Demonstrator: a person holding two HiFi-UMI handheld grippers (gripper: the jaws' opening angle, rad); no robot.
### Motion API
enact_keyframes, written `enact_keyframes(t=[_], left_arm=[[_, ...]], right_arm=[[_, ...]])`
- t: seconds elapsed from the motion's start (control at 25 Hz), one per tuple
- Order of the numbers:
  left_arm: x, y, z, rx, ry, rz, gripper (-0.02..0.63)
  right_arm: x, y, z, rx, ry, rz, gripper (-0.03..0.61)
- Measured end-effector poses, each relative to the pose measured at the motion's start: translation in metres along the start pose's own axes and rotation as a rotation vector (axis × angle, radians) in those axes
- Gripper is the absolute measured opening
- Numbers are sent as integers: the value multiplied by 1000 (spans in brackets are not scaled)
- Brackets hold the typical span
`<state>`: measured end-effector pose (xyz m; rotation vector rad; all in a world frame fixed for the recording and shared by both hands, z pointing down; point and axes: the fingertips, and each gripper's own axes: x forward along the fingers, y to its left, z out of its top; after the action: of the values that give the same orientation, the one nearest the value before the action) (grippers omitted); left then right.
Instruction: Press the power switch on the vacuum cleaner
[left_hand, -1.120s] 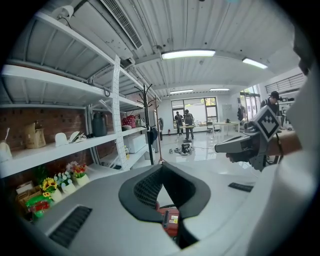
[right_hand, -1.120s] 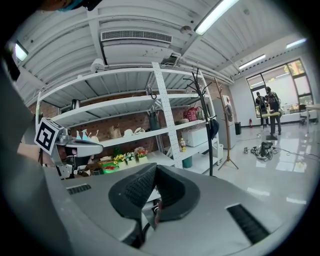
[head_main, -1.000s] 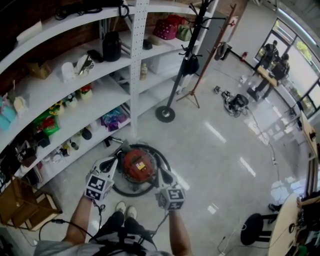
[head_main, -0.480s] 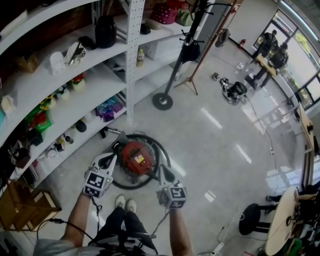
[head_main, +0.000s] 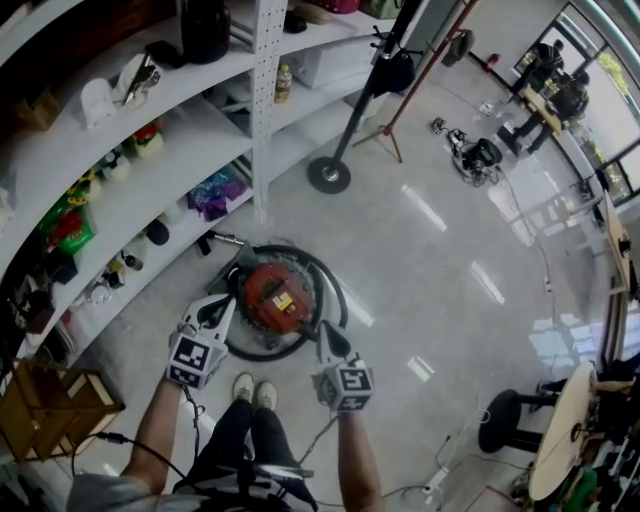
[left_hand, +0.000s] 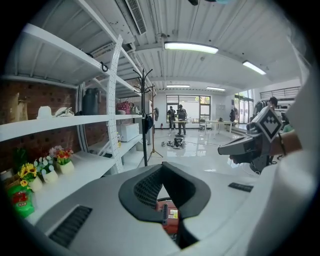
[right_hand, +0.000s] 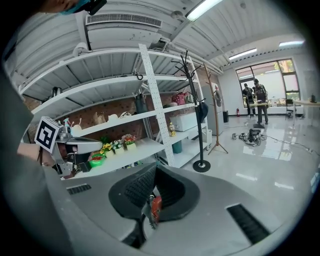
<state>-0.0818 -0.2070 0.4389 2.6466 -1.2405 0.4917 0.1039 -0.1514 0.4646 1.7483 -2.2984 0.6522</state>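
Vacuum cleaner (head_main: 275, 300): red, on the floor at your feet.

Head view: left gripper (head_main: 227, 302) and right gripper (head_main: 323, 328) flank it.

Left gripper view: jaws together, empty.

Right gripper view: same.

Risk: you can't make out the switch, so a closed tip may miss it.

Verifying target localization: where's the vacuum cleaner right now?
Head view: the red vacuum cleaner sits on the floor, lower centre, ringed by its black hose, between the left gripper and right gripper, beside the white shelving.
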Motion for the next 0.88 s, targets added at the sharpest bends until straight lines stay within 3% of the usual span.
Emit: enact_keyframes(t=[0.08,0.24,0.6,0.88], left_arm=[[4,0,-9,-12,-1,-12,6],[12,1,-38,47,38,-46,6],[33,3,-60,67,56,-70,6],[45,3,-85,31,67,-76,6]], right_arm=[[4,-1,-8,17,13,0,12],[12,-6,-25,43,27,-7,12],[33,-21,-55,56,56,-22,12],[50,-24,-78,70,70,-5,12]])
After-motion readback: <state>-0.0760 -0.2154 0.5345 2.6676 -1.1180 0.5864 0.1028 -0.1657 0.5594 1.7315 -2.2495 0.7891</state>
